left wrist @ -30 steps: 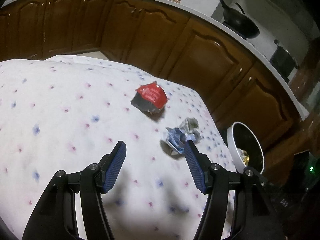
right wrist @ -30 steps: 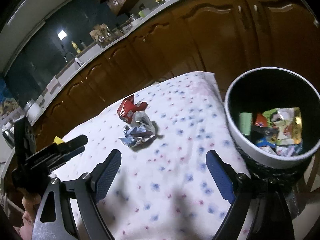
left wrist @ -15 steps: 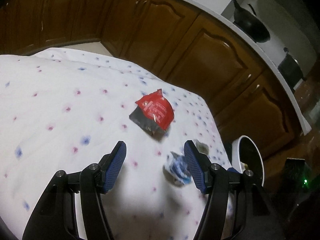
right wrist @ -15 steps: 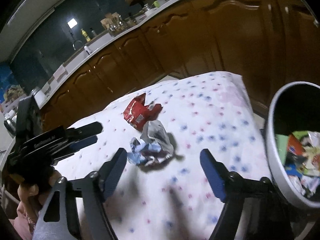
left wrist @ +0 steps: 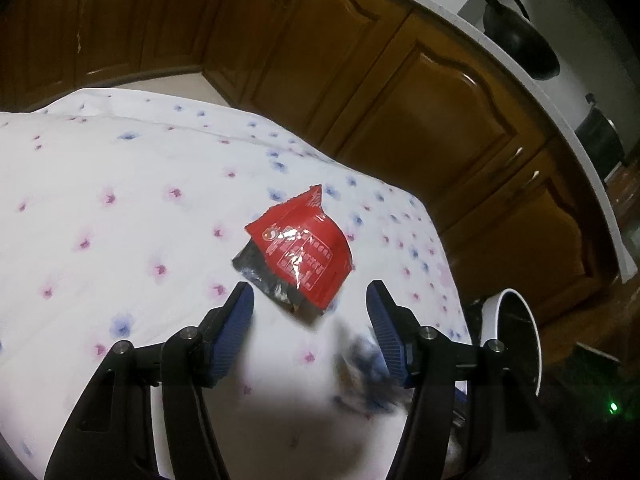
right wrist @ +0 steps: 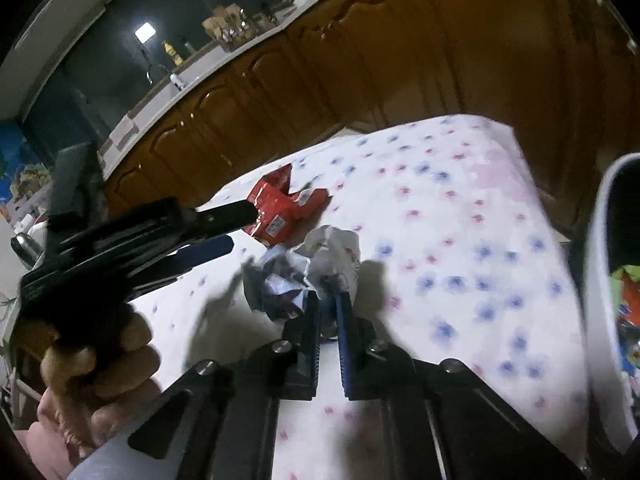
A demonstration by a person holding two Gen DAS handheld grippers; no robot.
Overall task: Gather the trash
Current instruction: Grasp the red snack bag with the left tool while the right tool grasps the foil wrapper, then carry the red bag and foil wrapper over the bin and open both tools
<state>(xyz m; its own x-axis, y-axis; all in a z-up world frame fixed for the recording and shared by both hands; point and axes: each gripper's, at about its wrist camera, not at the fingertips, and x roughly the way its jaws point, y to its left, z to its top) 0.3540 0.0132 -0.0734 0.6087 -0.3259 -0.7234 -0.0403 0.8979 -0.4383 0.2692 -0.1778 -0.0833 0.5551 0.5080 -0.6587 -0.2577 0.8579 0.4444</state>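
On a table draped in a white cloth (left wrist: 120,184) dotted with pink and blue flowers, the right gripper (right wrist: 327,308) was closing its blue pads on the near edge of a crumpled white-and-blue wrapper (right wrist: 304,272), the paper pinched between them. Just beyond it lay a red foil snack packet (left wrist: 304,256), flat on the cloth and touching neither tool. The left gripper (left wrist: 310,308), held in a bare hand (right wrist: 92,364), hovered over the packet with its jaws wide but easing inward, nothing between them. A white-rimmed trash bin (right wrist: 604,280) stood off the table's right edge, coloured wrappers already inside. Brown wooden cabinets (left wrist: 400,92) ran behind the table under a pale countertop, where a black wok (left wrist: 516,40) sat. The crumpled wrapper showed only as a blur in the left camera's view.
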